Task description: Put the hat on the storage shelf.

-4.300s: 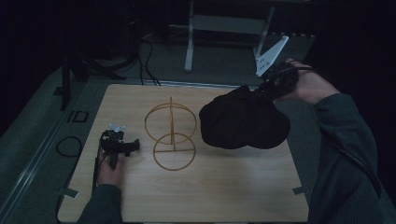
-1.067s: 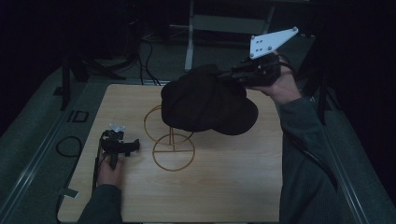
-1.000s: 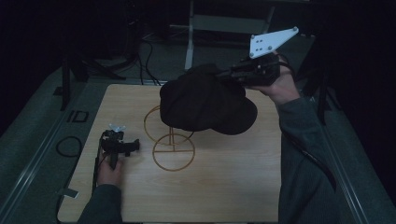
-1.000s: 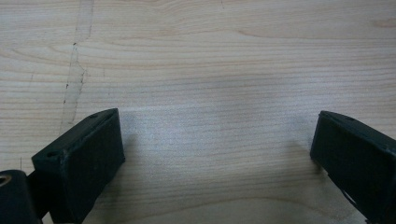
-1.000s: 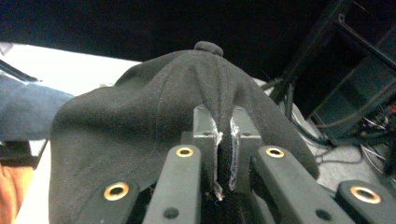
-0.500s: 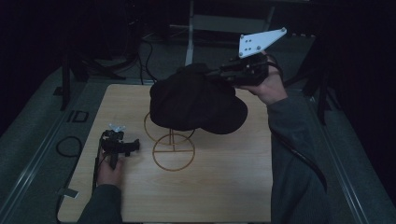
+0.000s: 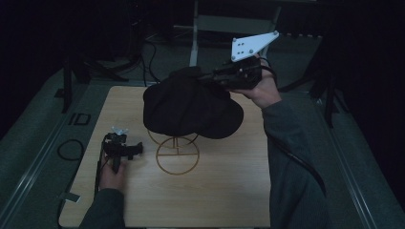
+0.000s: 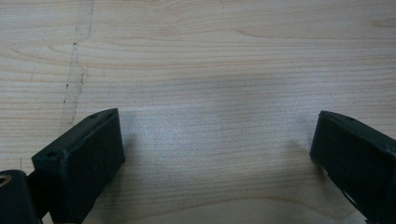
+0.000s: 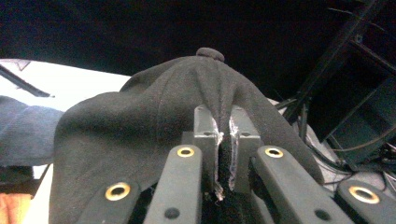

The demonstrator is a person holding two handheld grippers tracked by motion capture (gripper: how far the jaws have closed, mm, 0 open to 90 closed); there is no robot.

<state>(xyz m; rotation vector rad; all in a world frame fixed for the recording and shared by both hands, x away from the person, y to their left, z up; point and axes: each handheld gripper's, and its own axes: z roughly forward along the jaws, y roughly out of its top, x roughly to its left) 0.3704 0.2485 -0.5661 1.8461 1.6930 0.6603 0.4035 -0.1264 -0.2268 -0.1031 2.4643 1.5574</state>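
A black cap (image 7: 191, 107) hangs in the air over the gold wire hat stand (image 7: 177, 151), covering the stand's top. My right gripper (image 7: 210, 76) is shut on a pinched fold of the cap's crown (image 9: 187, 116), the two pads pressed together on the cloth. The stand's round base ring lies on the wooden table (image 7: 224, 191). At the table's left, my left gripper (image 7: 125, 149) rests low on the wood, its jaws wide open with bare wood grain (image 8: 210, 140) between them.
A grey three-cornered plate (image 7: 253, 45) tops the right gripper. Cables (image 7: 71, 149) lie on the dark floor left of and behind the table. A metal frame (image 7: 229, 21) stands beyond the far edge. Dark surroundings on all sides.
The right hand has carried the cap leftward from the table's right side until it hangs over the stand. The left hand and its gripper have stayed put.
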